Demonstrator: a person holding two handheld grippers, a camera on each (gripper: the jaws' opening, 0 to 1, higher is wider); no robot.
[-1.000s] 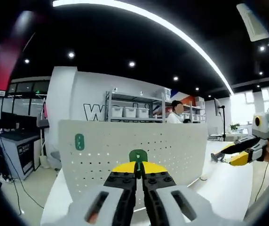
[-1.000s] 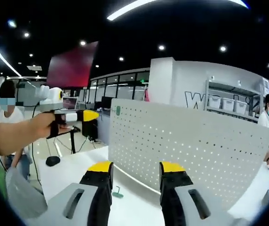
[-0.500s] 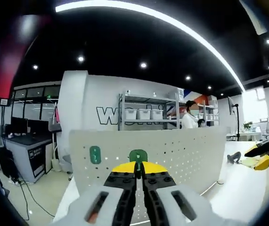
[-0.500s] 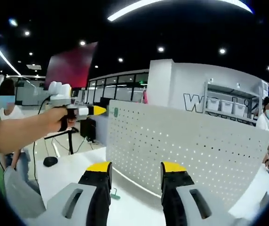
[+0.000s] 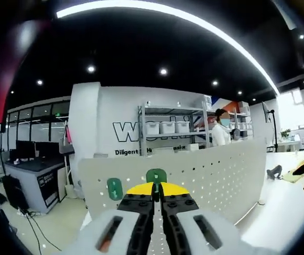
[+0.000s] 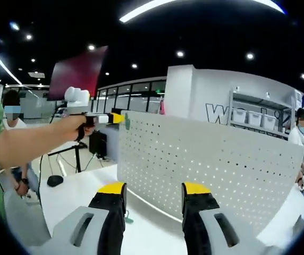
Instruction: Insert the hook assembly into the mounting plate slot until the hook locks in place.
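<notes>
Left gripper (image 5: 156, 192): fingers clenched on green hook (image 5: 156, 176), poking out above yellow tips, just before white pegboard (image 5: 210, 170). Second green hook (image 5: 114, 188) on board, left of fingers. Right gripper (image 6: 153, 192): fingers released, apart, empty, above white desk (image 6: 77, 191).

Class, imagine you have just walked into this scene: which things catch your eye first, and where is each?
The big white perforated board stands upright on the white table, right ahead of both grippers. The left gripper is shut on a green hook piece close in front of the board, with another green hook already on the board to its left. The right gripper hangs open nearer the table.
</notes>
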